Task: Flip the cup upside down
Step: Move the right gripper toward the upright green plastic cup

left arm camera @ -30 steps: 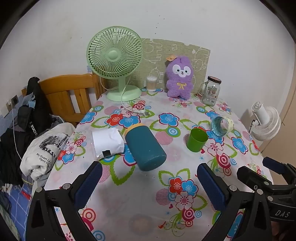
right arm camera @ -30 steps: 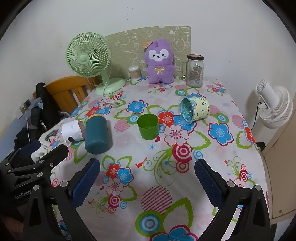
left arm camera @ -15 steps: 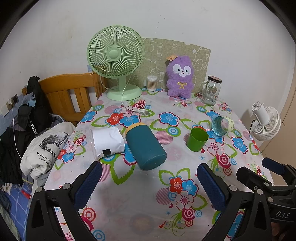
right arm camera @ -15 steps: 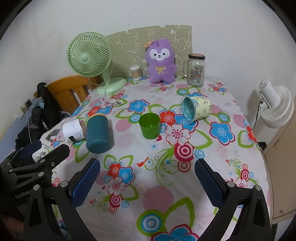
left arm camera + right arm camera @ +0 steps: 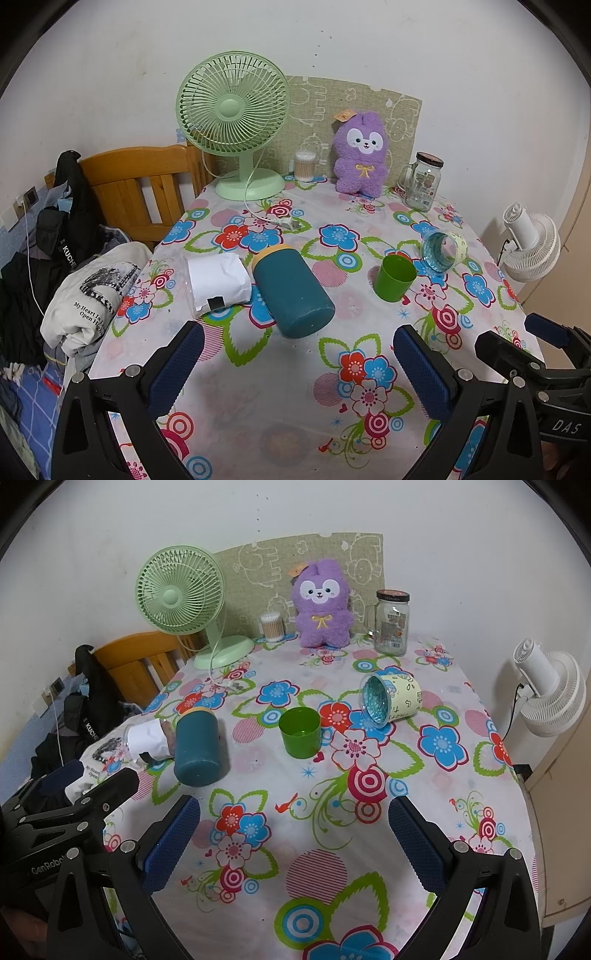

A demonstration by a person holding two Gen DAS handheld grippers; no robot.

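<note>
A small green cup [image 5: 299, 736] stands upright, mouth up, on the flowered tablecloth near the table's middle; it also shows in the left wrist view [image 5: 393, 278]. My right gripper [image 5: 293, 843] is open and empty, well short of the cup and above the near part of the table. My left gripper [image 5: 297, 363] is open and empty, nearer the table's left front, with the cup ahead to its right. The right gripper's body shows at the right edge of the left wrist view.
A teal bottle [image 5: 195, 747] lies on its side left of the cup, next to a white packet [image 5: 216, 278]. A pale yellow cup [image 5: 391, 703] lies on its side to the right. A green fan [image 5: 181, 594], purple plush [image 5: 321, 605] and glass jar [image 5: 392, 622] stand at the back.
Both grippers have drifted slightly; the scene looks a touch lower and closer in the right wrist view. Nothing on the table has moved.
</note>
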